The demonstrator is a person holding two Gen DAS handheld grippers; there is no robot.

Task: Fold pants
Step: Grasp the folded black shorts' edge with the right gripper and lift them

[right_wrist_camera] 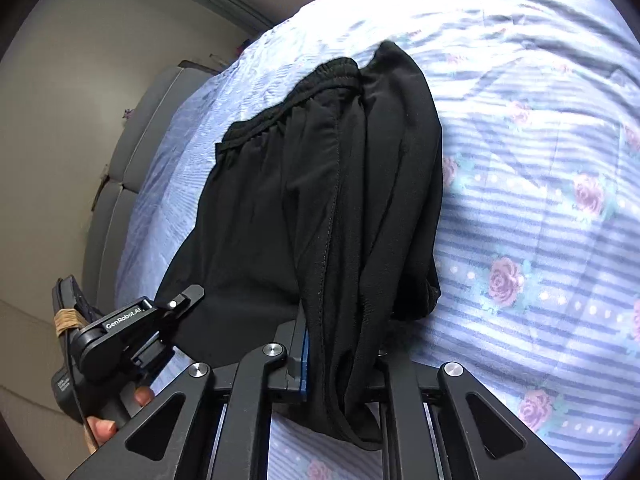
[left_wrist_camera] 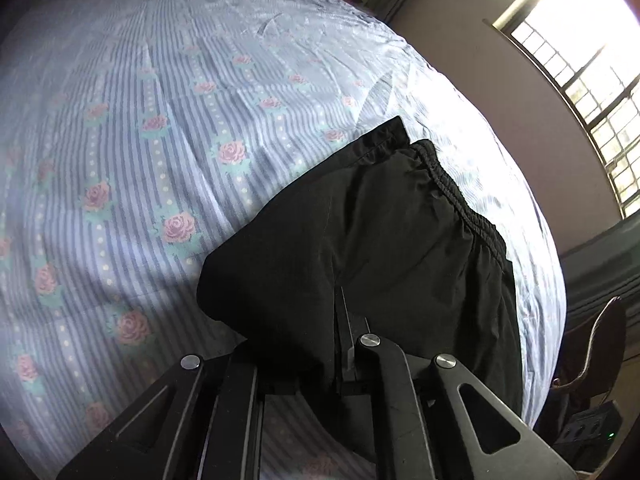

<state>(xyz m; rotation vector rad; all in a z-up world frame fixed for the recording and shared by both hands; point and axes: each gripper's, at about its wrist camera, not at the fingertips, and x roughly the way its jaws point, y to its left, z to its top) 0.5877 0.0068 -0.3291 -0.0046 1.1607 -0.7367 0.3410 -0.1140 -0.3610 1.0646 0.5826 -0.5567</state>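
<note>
Fabric is pinched nearest the lenses — the left gripper point(left_wrist_camera: 340, 344) and the right gripper point(right_wrist_camera: 340, 356) each clamp an edge of the black thin-woven pants point(right_wrist_camera: 312, 184). From both grips the pants run away lengthwise across the striped, rose-printed bedsheet point(left_wrist_camera: 168, 128), their gathered elastic waistband point(left_wrist_camera: 452, 192) at the far end — the left gripper sits to the left in the right view.

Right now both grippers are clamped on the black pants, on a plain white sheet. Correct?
Not plain white: the sheet is blue-striped with pink roses, as the left wrist view shows. Left gripper and right gripper are indeed clamped on the black pants.
</note>
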